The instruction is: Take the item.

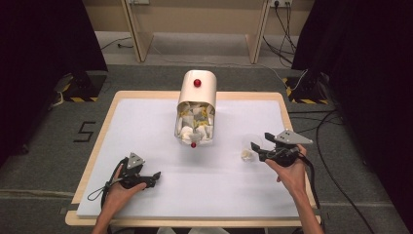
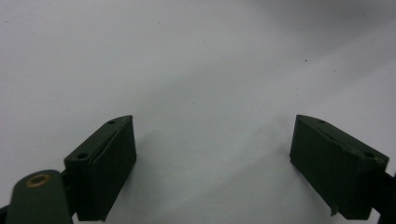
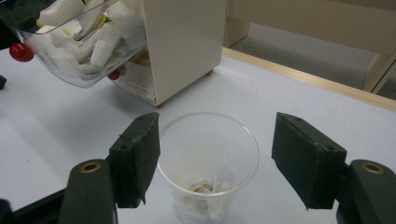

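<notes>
A clear plastic cup (image 1: 250,147) stands on the white table (image 1: 146,122), right of centre, with a crumpled white and yellow packet (image 3: 205,189) at its bottom. My right gripper (image 1: 257,149) is open around the cup (image 3: 233,186): the cup stands between the jaws, close to one and well apart from the other. Behind it is a cream cabinet (image 1: 197,95) with a red knob (image 1: 197,83). Its clear drawer (image 1: 195,127) is tilted out and full of several white and yellow packets (image 3: 79,32). My left gripper (image 1: 152,177) rests open at the front left, nothing between its jaws (image 2: 215,140).
The drawer's red knob (image 3: 21,52) juts toward the table's middle. The table's wooden edge (image 3: 303,77) runs just behind the cabinet (image 3: 184,42). Black curtains and cables (image 1: 331,146) flank the table on the floor.
</notes>
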A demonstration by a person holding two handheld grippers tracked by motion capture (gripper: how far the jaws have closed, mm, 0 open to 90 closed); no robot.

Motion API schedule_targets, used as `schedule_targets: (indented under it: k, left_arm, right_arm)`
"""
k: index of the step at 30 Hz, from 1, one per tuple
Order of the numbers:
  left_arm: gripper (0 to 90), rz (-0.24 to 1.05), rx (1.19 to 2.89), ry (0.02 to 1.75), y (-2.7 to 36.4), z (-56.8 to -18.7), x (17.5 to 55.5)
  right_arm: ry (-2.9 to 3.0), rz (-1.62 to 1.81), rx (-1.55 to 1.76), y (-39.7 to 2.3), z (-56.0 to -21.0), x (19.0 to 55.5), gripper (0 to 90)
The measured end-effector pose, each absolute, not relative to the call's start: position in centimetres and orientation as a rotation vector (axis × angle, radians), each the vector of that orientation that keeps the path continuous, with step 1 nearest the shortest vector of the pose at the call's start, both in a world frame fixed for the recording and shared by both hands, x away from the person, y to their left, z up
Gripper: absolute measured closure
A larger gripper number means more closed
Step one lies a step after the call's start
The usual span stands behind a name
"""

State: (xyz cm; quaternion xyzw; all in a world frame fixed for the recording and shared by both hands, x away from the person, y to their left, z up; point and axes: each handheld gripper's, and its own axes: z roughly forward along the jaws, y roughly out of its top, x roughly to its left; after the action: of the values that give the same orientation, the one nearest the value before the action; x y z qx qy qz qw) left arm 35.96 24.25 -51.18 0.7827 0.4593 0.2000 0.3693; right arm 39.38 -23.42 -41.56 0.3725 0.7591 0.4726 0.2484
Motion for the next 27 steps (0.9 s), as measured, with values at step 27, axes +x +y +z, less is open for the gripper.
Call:
schedule_targets:
  k: [27]
  left_arm:
    - [13.7,0.514,2.009,1.179,24.2,-51.2,36.0]
  right_arm:
    - [2.092,1.236,1.048,-24.3,-42.8,37.5,29.4]
